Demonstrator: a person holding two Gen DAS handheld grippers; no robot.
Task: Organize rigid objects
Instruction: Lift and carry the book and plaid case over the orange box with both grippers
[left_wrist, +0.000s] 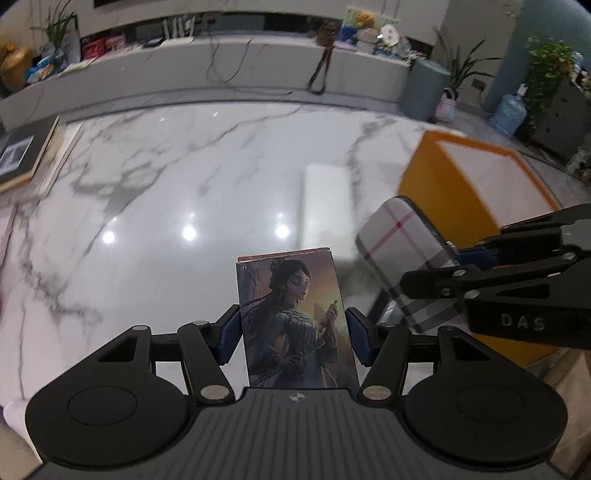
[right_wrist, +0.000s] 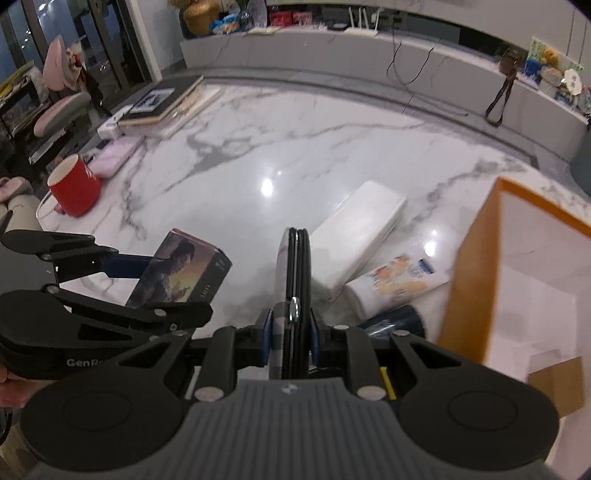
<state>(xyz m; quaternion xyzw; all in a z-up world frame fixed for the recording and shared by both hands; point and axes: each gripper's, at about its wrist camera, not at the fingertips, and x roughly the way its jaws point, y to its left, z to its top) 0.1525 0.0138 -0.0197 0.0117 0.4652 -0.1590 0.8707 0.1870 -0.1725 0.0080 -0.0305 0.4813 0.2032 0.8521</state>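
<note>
With the left tongs clamped on the picture box and the right tongs clenched on the plaid case, both raised off the worktop beside the orange bin, the 2 loads could collide.

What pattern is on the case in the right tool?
Grey-white plaid case with red lines; clearest in left wrist view.

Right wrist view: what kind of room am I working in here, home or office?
Probably a home living room: a glossy marble table, a long low media console cluttered with boxes and cables, and a red mug by framed pictures.
</note>
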